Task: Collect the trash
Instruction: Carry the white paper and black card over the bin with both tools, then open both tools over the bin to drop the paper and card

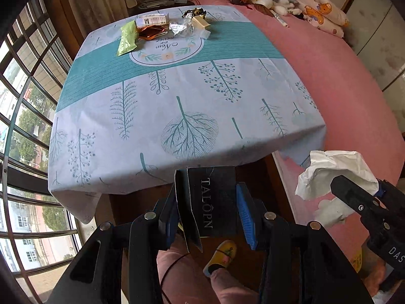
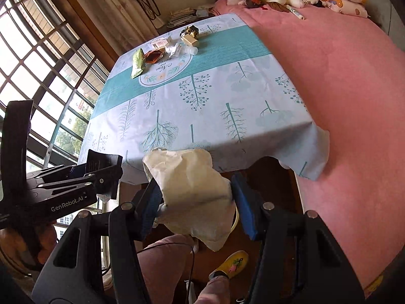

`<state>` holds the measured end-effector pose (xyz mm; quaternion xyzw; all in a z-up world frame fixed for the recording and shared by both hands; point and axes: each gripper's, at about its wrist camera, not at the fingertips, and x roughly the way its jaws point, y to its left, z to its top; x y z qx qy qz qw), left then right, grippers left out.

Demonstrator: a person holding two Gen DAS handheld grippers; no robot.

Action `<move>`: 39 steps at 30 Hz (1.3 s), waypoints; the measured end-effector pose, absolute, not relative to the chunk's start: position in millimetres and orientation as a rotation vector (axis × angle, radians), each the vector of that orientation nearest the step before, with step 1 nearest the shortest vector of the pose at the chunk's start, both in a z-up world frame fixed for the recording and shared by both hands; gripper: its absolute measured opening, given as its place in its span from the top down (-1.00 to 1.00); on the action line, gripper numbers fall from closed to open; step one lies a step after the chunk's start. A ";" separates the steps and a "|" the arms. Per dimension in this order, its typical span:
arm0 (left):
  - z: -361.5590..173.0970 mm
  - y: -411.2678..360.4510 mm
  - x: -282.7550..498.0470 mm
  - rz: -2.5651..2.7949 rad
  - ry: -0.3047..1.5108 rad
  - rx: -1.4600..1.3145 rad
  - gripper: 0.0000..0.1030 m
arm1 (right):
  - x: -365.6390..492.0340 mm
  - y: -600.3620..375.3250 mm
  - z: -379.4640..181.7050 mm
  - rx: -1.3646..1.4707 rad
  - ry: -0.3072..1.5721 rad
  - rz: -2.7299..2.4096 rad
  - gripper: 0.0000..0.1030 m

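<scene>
The left tool (image 1: 206,211) grips a dark box (image 1: 215,200); the right tool (image 2: 196,204) clamps crumpled white paper (image 2: 195,192), both off the tabletop's (image 1: 177,106) near edge. More trash (image 1: 162,29), seemingly wrappers, lies at its far side.

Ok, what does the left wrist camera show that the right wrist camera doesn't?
Only the left wrist view shows the printed face of the black box clamped in the left gripper. Only the right wrist view shows the cream paper bag full on, between the right gripper's pads. Both show the tablecloth, the trash pile at its far end and the pink bed.
</scene>
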<state>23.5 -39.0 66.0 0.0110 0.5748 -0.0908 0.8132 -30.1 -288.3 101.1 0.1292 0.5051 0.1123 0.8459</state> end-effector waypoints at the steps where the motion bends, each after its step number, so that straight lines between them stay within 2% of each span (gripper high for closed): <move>1: 64.9 -40.6 18.0 -0.192 1.231 0.030 0.19 | -34.8 -289.6 100.1 0.272 1.067 0.242 -0.01; 9: 36.5 -33.4 8.6 -0.156 1.296 0.064 0.19 | -39.2 -287.3 76.0 0.297 1.105 0.254 -0.01; 16: -11.1 -22.7 13.7 -0.163 1.333 0.058 0.19 | -33.3 -266.6 19.9 0.309 1.152 0.204 -0.01; 26: -110.3 -3.7 28.9 -0.203 1.348 0.041 0.18 | -19.8 -230.4 -119.4 0.317 1.271 0.145 -0.01; 33: -204.9 3.6 37.9 -0.245 1.363 0.085 0.17 | -12.6 -208.3 -227.3 0.314 1.354 0.101 -0.03; 39: -273.5 5.4 39.1 -0.272 1.391 0.104 0.14 | -6.9 -200.3 -297.1 0.352 1.405 0.067 -0.06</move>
